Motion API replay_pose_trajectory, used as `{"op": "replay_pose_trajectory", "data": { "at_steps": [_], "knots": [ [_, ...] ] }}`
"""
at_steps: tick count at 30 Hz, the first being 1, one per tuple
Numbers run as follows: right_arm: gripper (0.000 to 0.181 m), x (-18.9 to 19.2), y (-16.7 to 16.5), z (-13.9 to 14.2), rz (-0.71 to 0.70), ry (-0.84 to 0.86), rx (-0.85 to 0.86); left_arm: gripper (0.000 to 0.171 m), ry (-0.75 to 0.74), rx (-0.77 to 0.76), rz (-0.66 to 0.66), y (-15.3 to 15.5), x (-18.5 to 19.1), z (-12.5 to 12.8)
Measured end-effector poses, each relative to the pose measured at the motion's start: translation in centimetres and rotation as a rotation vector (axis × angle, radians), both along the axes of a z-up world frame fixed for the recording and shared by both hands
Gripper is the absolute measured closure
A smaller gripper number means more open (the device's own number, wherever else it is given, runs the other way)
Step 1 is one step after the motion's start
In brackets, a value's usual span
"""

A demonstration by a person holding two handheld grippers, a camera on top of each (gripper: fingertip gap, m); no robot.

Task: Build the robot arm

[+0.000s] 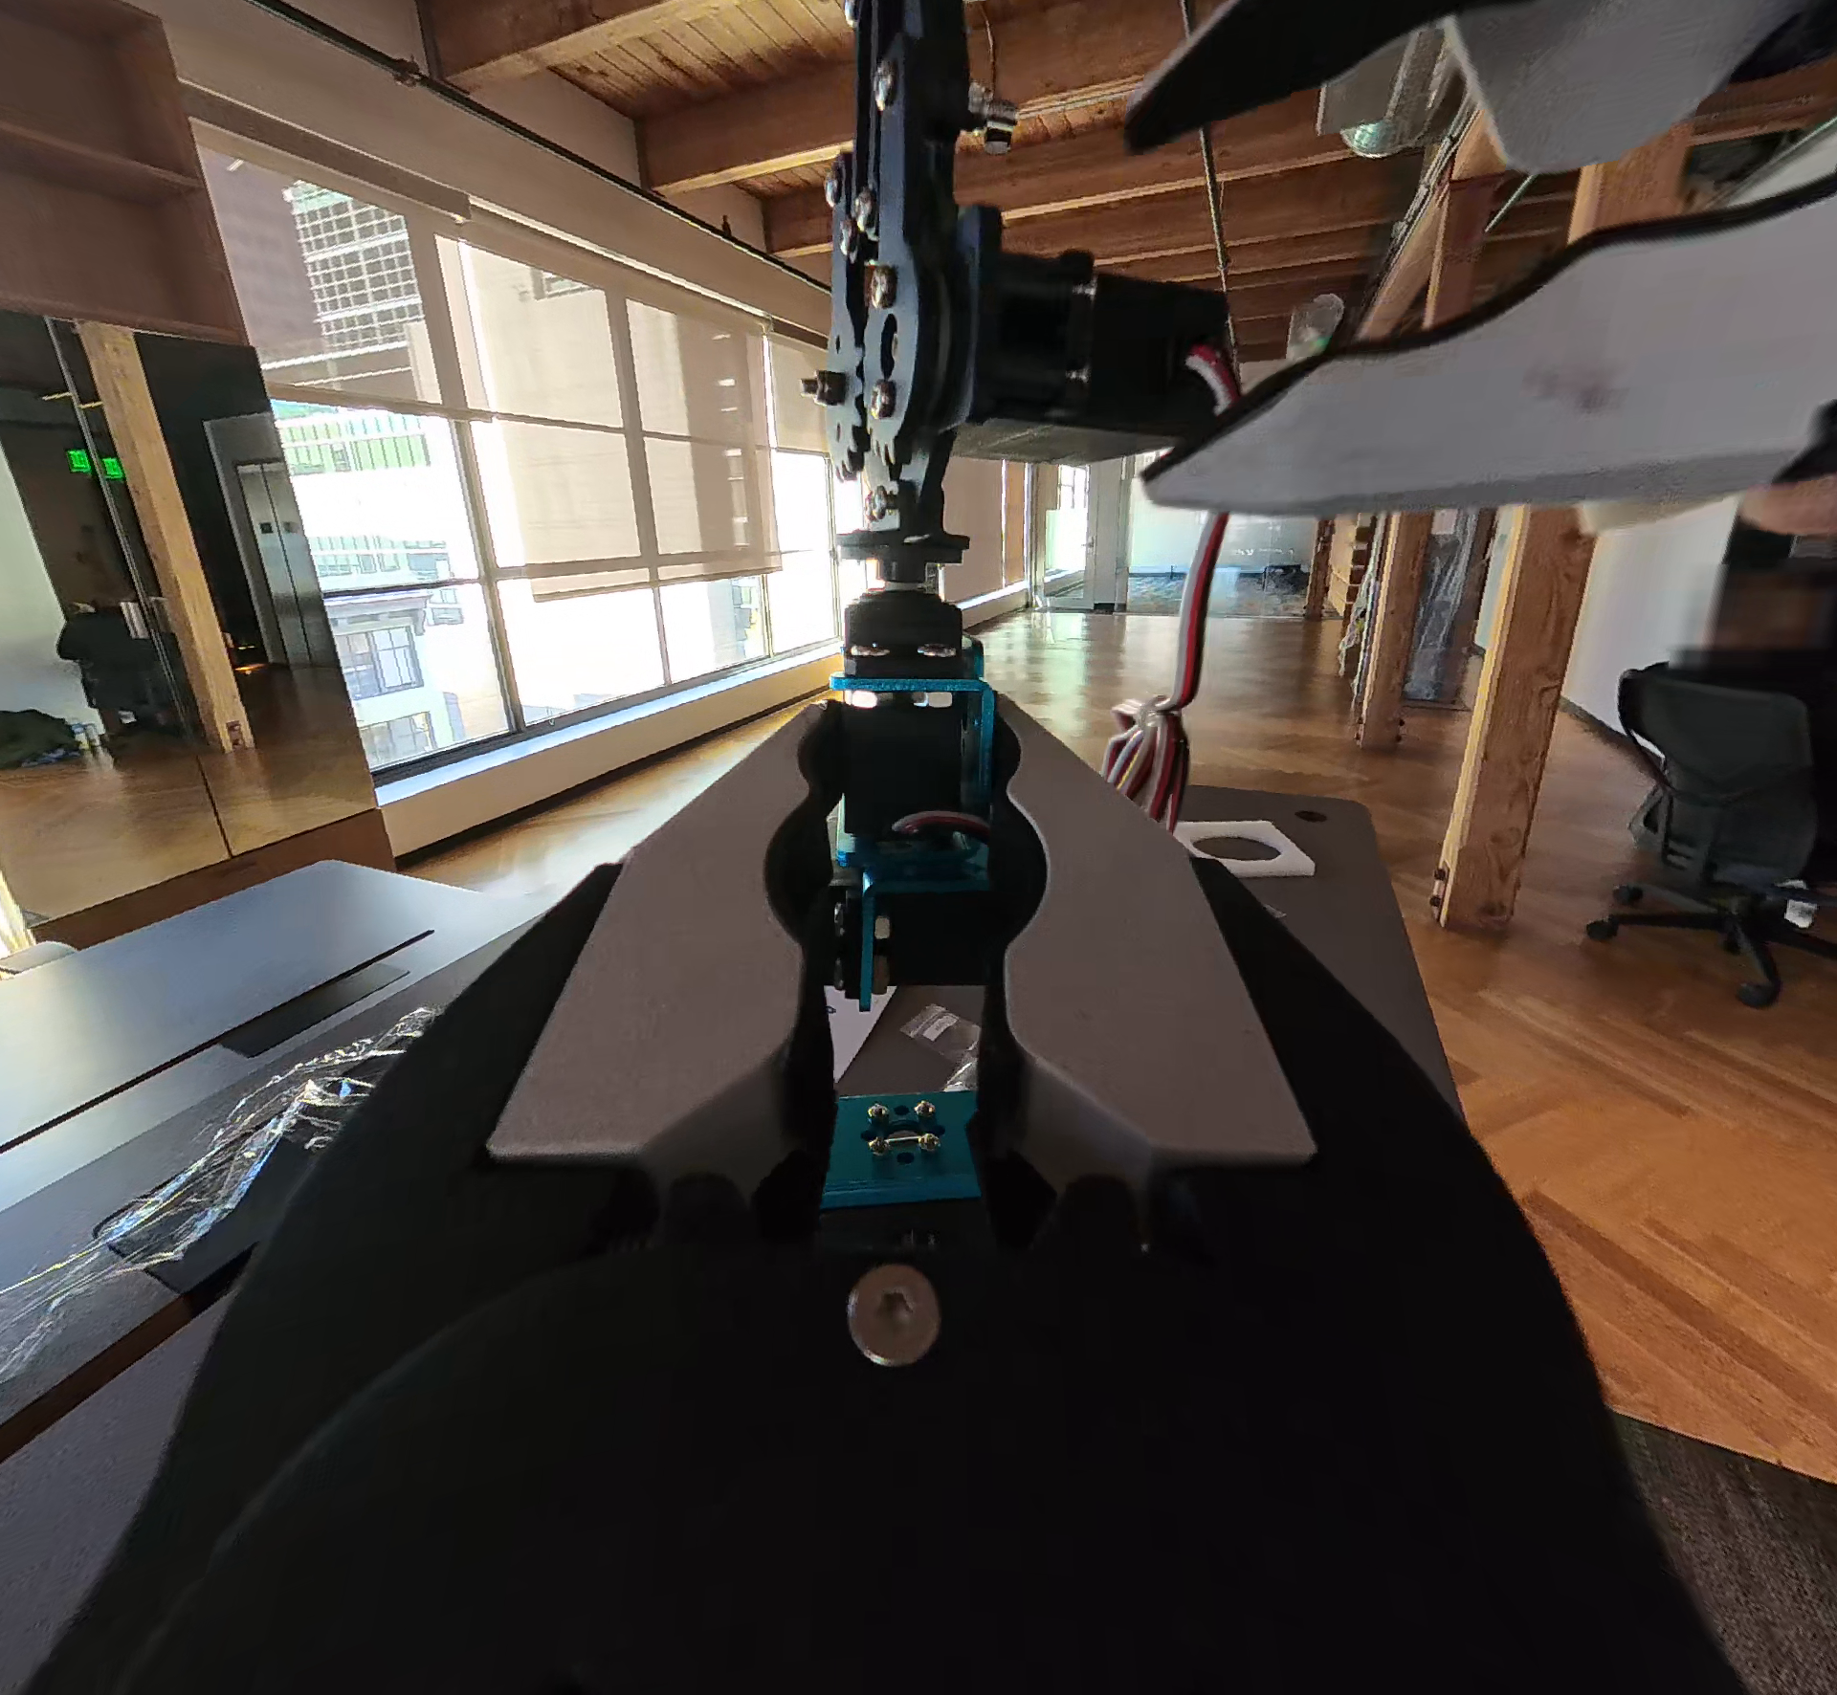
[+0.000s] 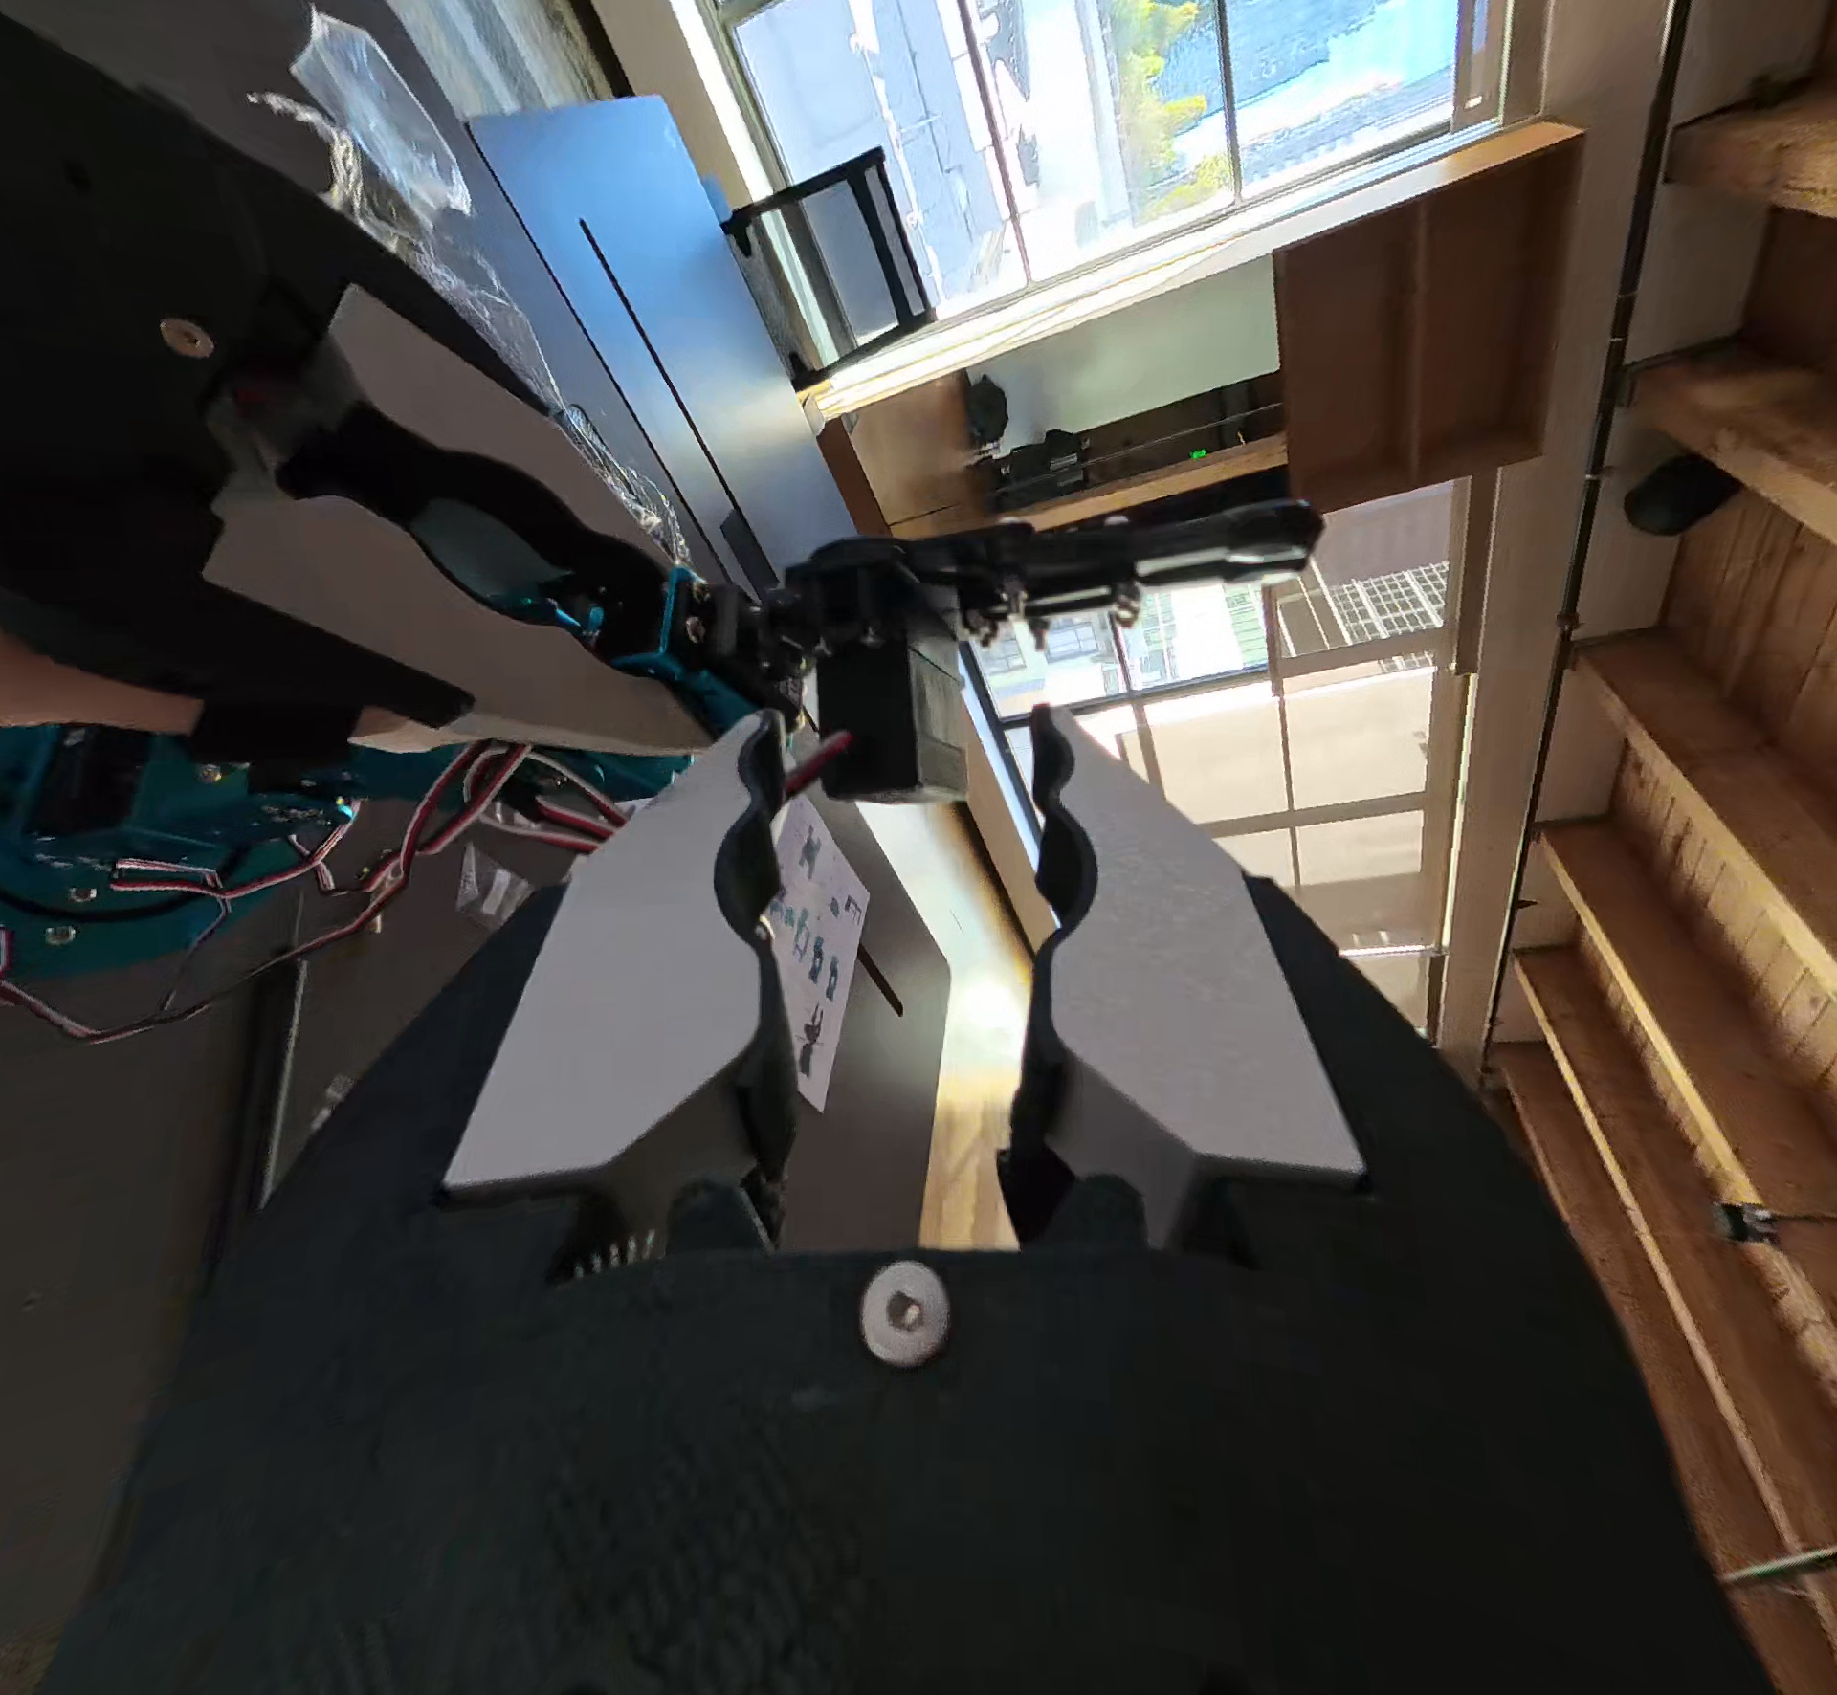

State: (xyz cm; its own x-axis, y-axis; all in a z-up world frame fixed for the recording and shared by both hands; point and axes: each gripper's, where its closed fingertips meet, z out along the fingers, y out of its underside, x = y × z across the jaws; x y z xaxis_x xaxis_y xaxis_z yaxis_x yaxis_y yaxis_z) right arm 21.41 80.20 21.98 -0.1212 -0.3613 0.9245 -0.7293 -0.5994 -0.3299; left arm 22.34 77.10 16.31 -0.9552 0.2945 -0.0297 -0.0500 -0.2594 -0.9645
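Note:
A small robot arm kit (image 1: 910, 812) with blue brackets and black servos stands between my left gripper's fingers. My left gripper (image 1: 910, 723) is shut on its blue bracket, below the black claw (image 1: 895, 157), which points up. In the right wrist view the left gripper (image 2: 696, 653) comes in from the left, clamped on the bracket (image 2: 646, 629). My right gripper (image 2: 900, 733) is open, and the claw's black servo (image 2: 895, 723) sits between its fingertips with gaps on both sides. The right gripper (image 1: 1143, 306) also shows at upper right in the left wrist view, jaws apart beside the servo (image 1: 1093, 355).
The kit's blue base (image 2: 149, 852) with red, white and black wires (image 2: 298, 872) lies on the dark table (image 1: 1322, 952). An instruction sheet (image 2: 825, 952), clear plastic bags (image 1: 249, 1140) and a white foam piece (image 1: 1243, 847) lie on it. An office chair (image 1: 1730, 812) and a wooden post (image 1: 1511, 713) stand to the right.

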Motion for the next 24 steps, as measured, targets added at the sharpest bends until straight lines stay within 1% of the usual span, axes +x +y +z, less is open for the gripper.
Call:
{"op": "replay_pose_trajectory", "data": {
  "at_steps": [1, 2, 4, 5, 6, 7, 10, 12, 14, 15, 16, 18, 21, 24],
  "knots": [
    [0.140, 0.5, -0.1, -0.3, -0.008, 0.023, -0.027, 0.146, 0.001, 0.002, 0.002, 0.0, 0.0, 0.0],
    [0.148, 0.8, -0.5, -0.4, -0.051, 0.057, -0.086, 0.146, 0.000, 0.004, 0.005, 0.0, -0.1, 0.0],
    [0.154, 1.1, -1.0, -0.5, -0.177, 0.156, -0.211, 0.146, -0.001, 0.008, 0.014, -0.1, -0.2, 0.1],
    [0.159, 1.4, -1.2, -0.7, -0.231, 0.197, -0.254, 0.146, -0.002, 0.009, 0.018, -0.1, -0.1, 0.1],
    [0.160, 1.4, -1.6, -0.8, -0.299, 0.225, -0.287, 0.146, 0.004, 0.013, 0.018, 0.0, 0.0, 0.1],
    [0.161, 1.8, -1.7, -0.7, -0.323, 0.242, -0.310, 0.146, 0.028, 0.022, 0.005, 0.1, 0.1, 0.1],
    [0.162, 2.3, -1.7, -0.6, -0.369, 0.253, -0.291, 0.145, 0.075, 0.050, -0.045, 0.2, 0.4, 0.0],
    [0.161, 2.7, -1.5, -0.6, -0.361, 0.255, -0.280, 0.146, 0.076, 0.031, -0.039, 0.5, 0.7, 0.1],
    [0.161, 2.8, -1.5, -0.6, -0.325, 0.196, -0.223, 0.146, 0.063, 0.011, -0.012, 0.6, 0.8, 0.0],
    [0.161, 2.8, -1.5, -0.6, -0.292, 0.169, -0.221, 0.146, 0.064, 0.006, -0.007, 0.6, 0.8, 0.0],
    [0.161, 2.7, -1.5, -0.5, -0.269, 0.156, -0.239, 0.146, 0.064, 0.003, -0.008, 0.5, 0.7, -0.1],
    [0.161, 2.2, -1.6, -0.5, -0.271, 0.167, -0.289, 0.146, 0.045, -0.002, -0.001, 0.5, 0.4, -0.2],
    [0.161, 2.2, -1.5, -0.6, -0.245, 0.174, -0.289, 0.146, 0.047, -0.027, 0.023, 0.7, 0.4, -0.1],
    [0.161, 2.1, -1.6, -0.6, -0.204, 0.156, -0.295, 0.145, 0.058, -0.042, -0.017, 0.6, 0.2, -0.1]
  ]
}}
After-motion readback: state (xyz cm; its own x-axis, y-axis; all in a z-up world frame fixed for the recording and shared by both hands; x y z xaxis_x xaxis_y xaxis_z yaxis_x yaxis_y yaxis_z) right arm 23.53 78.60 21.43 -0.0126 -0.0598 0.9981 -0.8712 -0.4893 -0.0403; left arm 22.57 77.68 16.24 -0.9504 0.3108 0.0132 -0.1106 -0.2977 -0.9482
